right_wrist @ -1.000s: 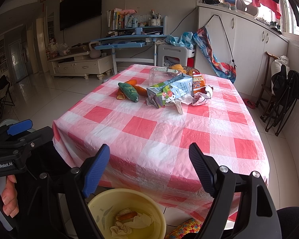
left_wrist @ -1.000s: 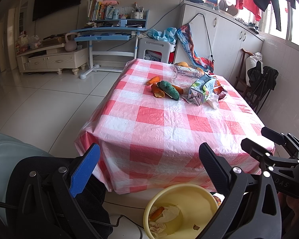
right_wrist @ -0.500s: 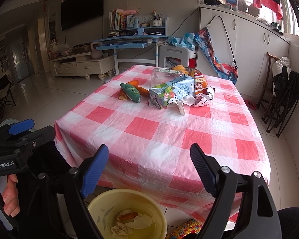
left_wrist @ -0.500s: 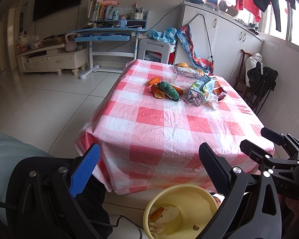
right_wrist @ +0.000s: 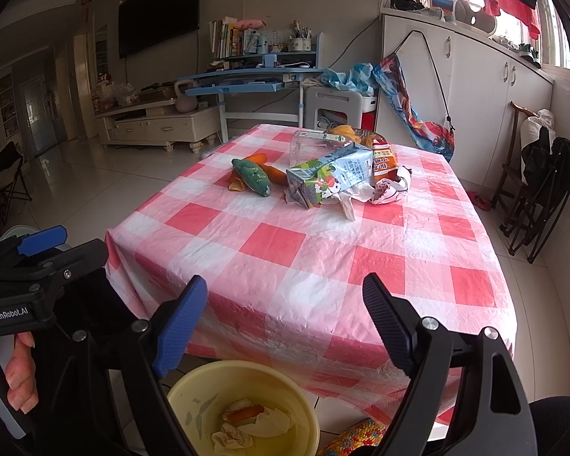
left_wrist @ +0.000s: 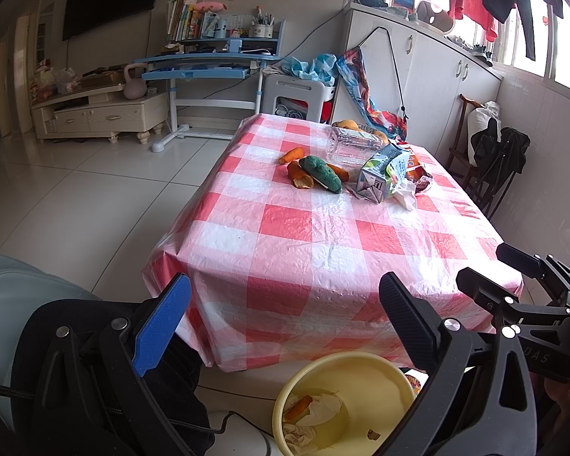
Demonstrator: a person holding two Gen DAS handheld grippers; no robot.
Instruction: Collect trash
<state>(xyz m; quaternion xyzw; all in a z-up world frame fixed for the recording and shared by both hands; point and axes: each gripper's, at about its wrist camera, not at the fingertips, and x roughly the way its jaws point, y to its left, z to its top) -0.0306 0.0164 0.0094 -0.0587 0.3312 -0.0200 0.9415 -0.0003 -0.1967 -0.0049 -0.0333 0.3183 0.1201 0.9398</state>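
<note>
I hold the left gripper [left_wrist: 285, 323] and right gripper [right_wrist: 285, 323] apart and empty over the round yellow plastic bin [right_wrist: 307, 414], before the red-checked worktop [right_wrist: 323, 258].

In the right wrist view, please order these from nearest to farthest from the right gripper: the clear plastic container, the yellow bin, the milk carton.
From the right gripper:
1. Yellow bin, on the floor just below the open jaws.
2. Milk carton, lying on its side at mid-table.
3. Clear plastic container, behind the carton, toward the far table edge.
</note>
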